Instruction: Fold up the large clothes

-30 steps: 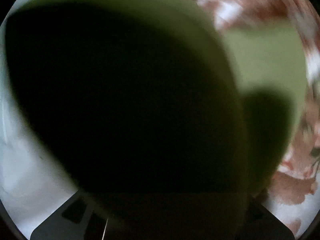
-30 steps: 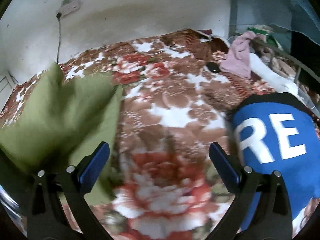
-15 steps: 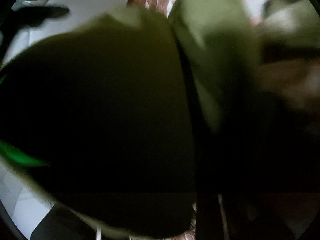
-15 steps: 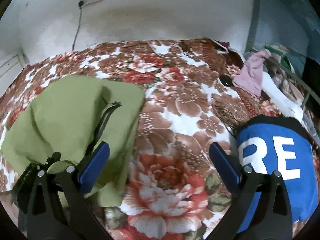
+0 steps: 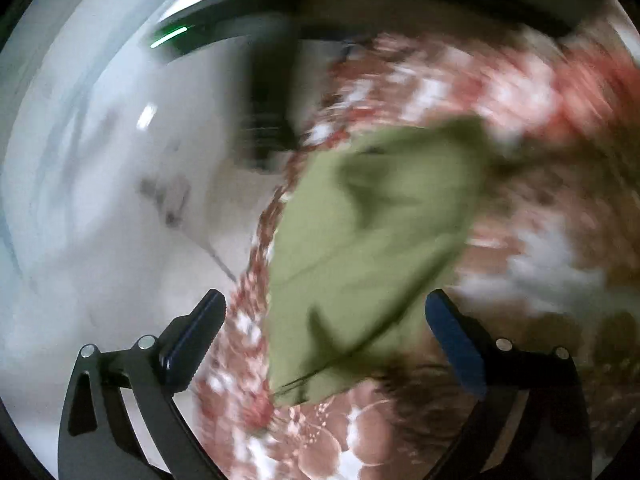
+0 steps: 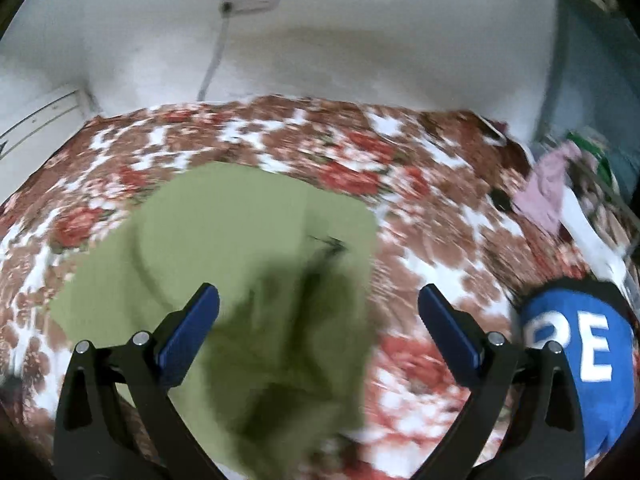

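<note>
Dim indoor light, source not visible. Both fisheye views curve strongly, with black vignette at the corners. Left wrist view: heavy motion blur throughout, a green glare streak [image 5: 170,36] at upper left. Right wrist view: moderate blur; dark shadow across the green cloth [image 6: 224,240].

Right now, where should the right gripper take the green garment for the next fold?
Probably the far right corner of the green garment, near the dark drawstring, coming from the right. That edge lies flat and clear on the bedspread; the near part is bunched.
</note>
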The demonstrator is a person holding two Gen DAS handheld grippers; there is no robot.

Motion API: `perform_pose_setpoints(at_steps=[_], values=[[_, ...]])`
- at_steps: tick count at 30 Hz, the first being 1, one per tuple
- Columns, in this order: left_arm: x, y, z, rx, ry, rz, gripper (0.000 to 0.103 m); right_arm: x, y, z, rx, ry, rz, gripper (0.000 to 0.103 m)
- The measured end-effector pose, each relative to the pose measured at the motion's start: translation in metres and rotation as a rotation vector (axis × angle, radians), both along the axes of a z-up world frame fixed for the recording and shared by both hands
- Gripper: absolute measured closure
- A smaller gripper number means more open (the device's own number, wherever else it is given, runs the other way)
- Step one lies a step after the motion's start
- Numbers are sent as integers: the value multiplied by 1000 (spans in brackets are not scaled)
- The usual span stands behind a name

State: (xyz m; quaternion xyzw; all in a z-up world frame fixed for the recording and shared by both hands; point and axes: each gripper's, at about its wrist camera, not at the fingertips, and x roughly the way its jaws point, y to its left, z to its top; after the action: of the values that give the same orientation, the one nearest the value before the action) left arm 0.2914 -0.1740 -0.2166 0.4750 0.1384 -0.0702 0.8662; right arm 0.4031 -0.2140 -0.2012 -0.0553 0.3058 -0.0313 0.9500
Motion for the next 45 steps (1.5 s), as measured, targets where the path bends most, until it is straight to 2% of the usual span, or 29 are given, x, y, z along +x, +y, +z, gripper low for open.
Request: perform_pose_setpoints(at_steps=[1,3,4,5,6,7,9,12,13,15,18,21,25,27,29,33,36,38,40,43,45], values=[[13,19,18,-64,18,22,4,6,9,-3,-14,5,4,5],[37,43,39,-124,43,44,4,22,24,-23,-40,42,1,5],[56,56,54,-184,63,60,4,29,27,-36,-38,73,1,5],[74,65,64,-242,96,76,4,33,31,-47,-37,95,4,5],[102,74,74,-332,160,95,5,37,33,-59,-49,116,3,5],[131,63,75,-393,210,98,5,40,35,-72,-81,135,-3,5],[174,59,63,-487,369,104,5,40,31,-90,-119,143,-15,5],[201,56,16,-522,529,116,5,38,5,-107,-131,128,-48,5],[197,56,-1,-525,545,123,5,38,-3,-110,-141,122,-59,5],[189,64,-27,-563,551,113,5,39,-23,-117,-144,120,-60,5],[184,78,-39,-591,560,110,5,39,-33,-122,-130,129,-29,5],[179,103,-34,-631,588,119,4,32,-34,-121,-180,107,-31,5],[171,130,-29,-663,603,152,4,27,-48,-117,-67,165,-44,5],[163,137,-11,-682,569,184,7,23,-46,-104,-52,166,-61,5],[155,141,13,-733,537,178,7,18,-42,-82,-47,132,-53,5],[133,125,77,-813,440,90,5,32,-32,-27,-7,59,-34,5],[126,94,97,-817,444,18,5,63,-19,-2,-22,30,-15,5],[129,77,91,-817,456,6,5,94,-11,1,-52,37,-13,5],[138,62,71,-822,506,24,5,126,-8,-8,-55,74,-18,5],[151,49,29,-806,589,70,5,168,-16,-39,-48,176,-36,5],[156,44,-2,-754,624,100,6,183,-26,-56,-27,208,-39,5]])
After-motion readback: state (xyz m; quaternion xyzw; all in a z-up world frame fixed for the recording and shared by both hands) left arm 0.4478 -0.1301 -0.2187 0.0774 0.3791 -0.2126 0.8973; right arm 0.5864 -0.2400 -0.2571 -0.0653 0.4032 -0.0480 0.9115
